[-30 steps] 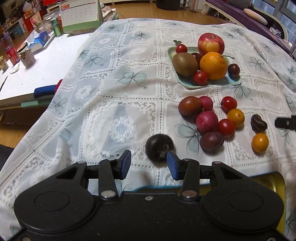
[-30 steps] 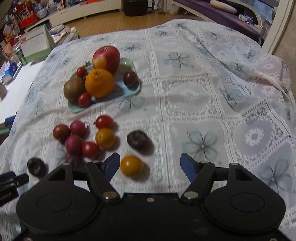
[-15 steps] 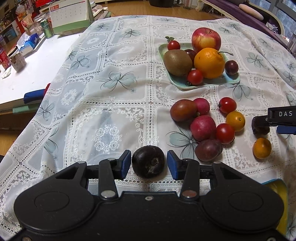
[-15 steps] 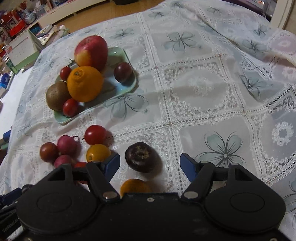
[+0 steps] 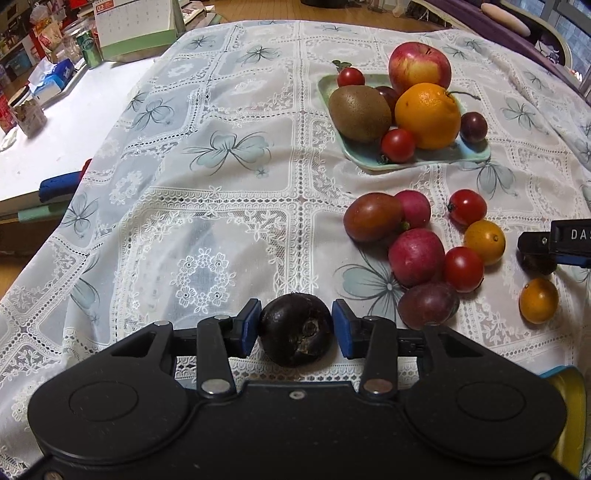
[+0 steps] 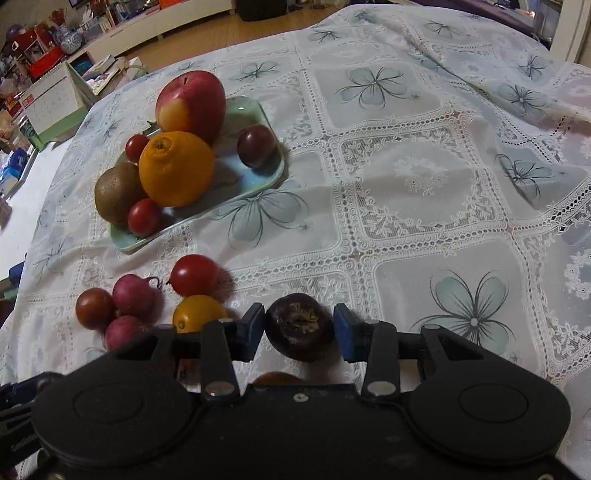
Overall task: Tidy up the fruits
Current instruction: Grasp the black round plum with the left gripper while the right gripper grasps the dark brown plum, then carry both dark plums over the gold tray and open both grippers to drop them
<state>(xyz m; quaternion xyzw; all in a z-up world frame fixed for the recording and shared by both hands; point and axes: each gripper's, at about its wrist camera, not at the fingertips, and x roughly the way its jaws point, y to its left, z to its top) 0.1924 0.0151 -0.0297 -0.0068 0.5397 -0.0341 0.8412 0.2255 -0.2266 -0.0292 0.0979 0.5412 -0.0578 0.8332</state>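
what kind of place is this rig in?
Most likely a lived-in home room: a white lace tablecloth with blue flowers under a pale green fruit tray, a desk calendar on a cluttered side desk, and wooden flooring beyond.

Plate of fruit sits at 1 o'clock on the tablecloth, loose tomatoes at 3 o'clock below it.

Bg: lace tablecloth w/ blue flower print over the table, creased at far right. White desk on left w/ desk calendar, green can, tissue pack, jar. Wood floor beyond, purple sofa far right. Dim warm light.
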